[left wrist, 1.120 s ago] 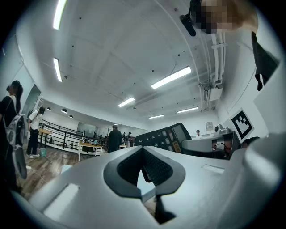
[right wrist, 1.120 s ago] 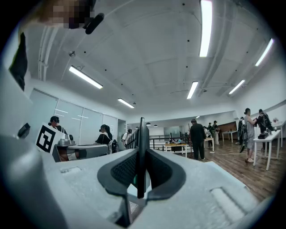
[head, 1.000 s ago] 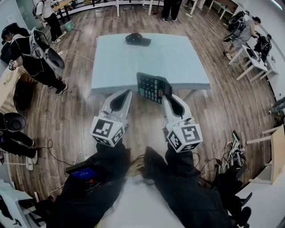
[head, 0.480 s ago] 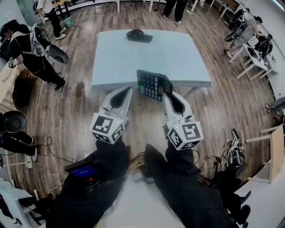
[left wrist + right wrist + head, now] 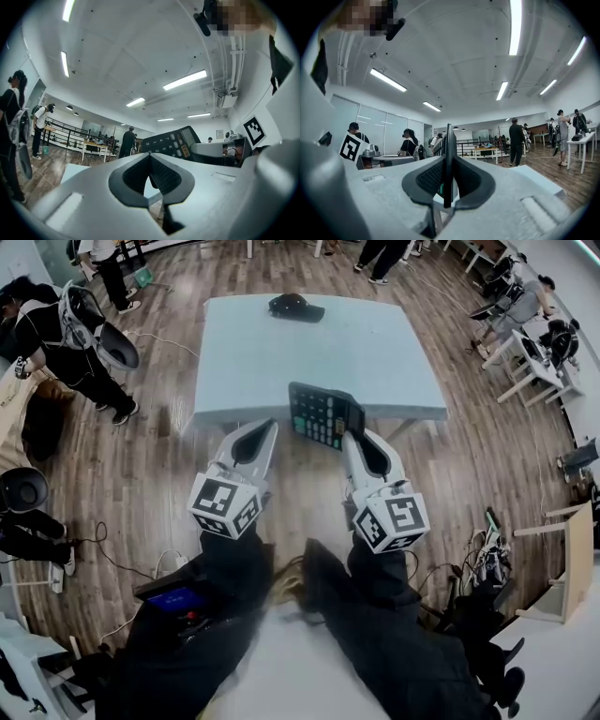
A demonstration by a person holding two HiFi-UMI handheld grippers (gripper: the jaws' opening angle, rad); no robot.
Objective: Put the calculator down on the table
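The calculator (image 5: 323,415) hangs tilted over the near edge of the surface (image 5: 253,352), with white digits like 4 and 7 on its keys. My right gripper (image 5: 351,437) has its fingers clamped on its lower corner. My left gripper (image 5: 266,433) hovers beside that edge, fingers pressed together on nothing. A black cap (image 5: 294,307) lies at the far edge.

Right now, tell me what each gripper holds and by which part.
The right gripper holds the calculator by its near right corner, fingers shut on its two faces. The left gripper is shut and holds nothing.
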